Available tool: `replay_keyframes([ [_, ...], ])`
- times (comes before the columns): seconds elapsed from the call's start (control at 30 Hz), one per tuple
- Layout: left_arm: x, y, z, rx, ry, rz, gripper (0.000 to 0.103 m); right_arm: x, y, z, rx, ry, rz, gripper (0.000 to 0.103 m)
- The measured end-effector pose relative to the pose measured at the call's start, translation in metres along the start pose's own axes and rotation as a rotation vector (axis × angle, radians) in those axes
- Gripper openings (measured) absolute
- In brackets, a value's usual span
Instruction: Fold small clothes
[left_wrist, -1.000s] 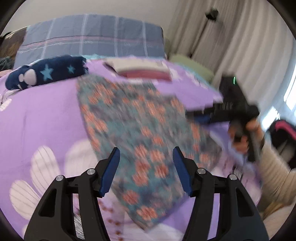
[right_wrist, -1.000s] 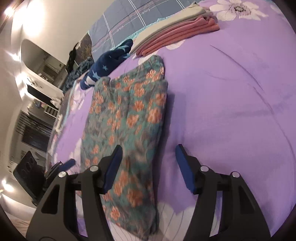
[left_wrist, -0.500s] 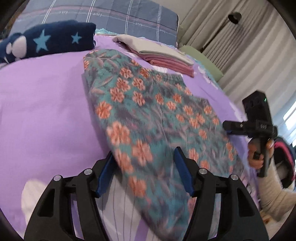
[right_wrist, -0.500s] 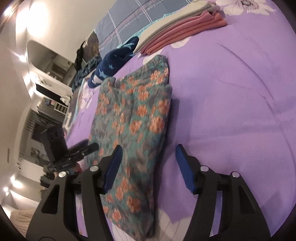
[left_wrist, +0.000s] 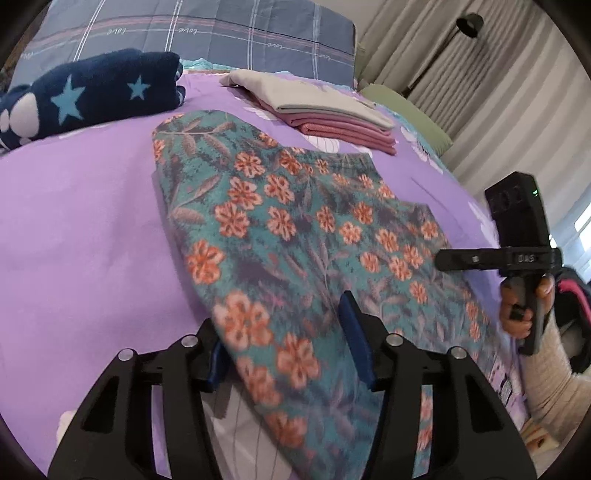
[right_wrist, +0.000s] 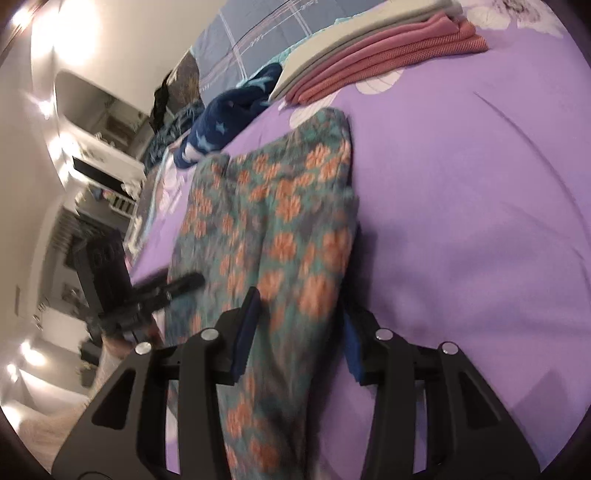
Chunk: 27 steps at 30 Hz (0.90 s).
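In the left wrist view, the teal cotton garment printed with orange flowers (left_wrist: 303, 236) lies flat on the purple flowered bedspread (left_wrist: 81, 221), its long axis running from the upper left of the frame down to the lower right. The left tool (left_wrist: 284, 343) sits at bottom centre with its blue-padded jaws apart, straddling the garment's near long edge, not closed on it. The right tool (left_wrist: 517, 254) hangs at the right edge over the opposite side.

In the right wrist view, the garment (right_wrist: 280, 236) stretches upward from bottom centre. The right tool (right_wrist: 299, 336) brackets its near edge with jaws apart. Each tool looks equally close to its own edge, likely ready to pinch.
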<state>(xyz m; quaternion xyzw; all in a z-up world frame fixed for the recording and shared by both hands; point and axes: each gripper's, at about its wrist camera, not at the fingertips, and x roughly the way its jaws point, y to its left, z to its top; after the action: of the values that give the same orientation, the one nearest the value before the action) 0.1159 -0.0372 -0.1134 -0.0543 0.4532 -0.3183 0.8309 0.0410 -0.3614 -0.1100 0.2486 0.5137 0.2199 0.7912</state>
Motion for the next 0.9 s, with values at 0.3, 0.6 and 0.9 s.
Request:
replay_keyframes([
  [0.3, 0.022, 0.008, 0.017, -0.027, -0.008, -0.026, 0.050, 0.030, -0.006, 0.024, -0.001, 0.003, 0.052, 0.046],
  [0.6, 0.002, -0.026, 0.035, 0.115, -0.041, 0.105, 0.012, 0.026, 0.030, 0.029, -0.092, -0.062, -0.086, 0.017],
  [0.9, -0.082, -0.098, 0.050, 0.275, -0.257, 0.120, 0.011, -0.083, 0.109, -0.010, -0.276, -0.379, -0.132, 0.015],
])
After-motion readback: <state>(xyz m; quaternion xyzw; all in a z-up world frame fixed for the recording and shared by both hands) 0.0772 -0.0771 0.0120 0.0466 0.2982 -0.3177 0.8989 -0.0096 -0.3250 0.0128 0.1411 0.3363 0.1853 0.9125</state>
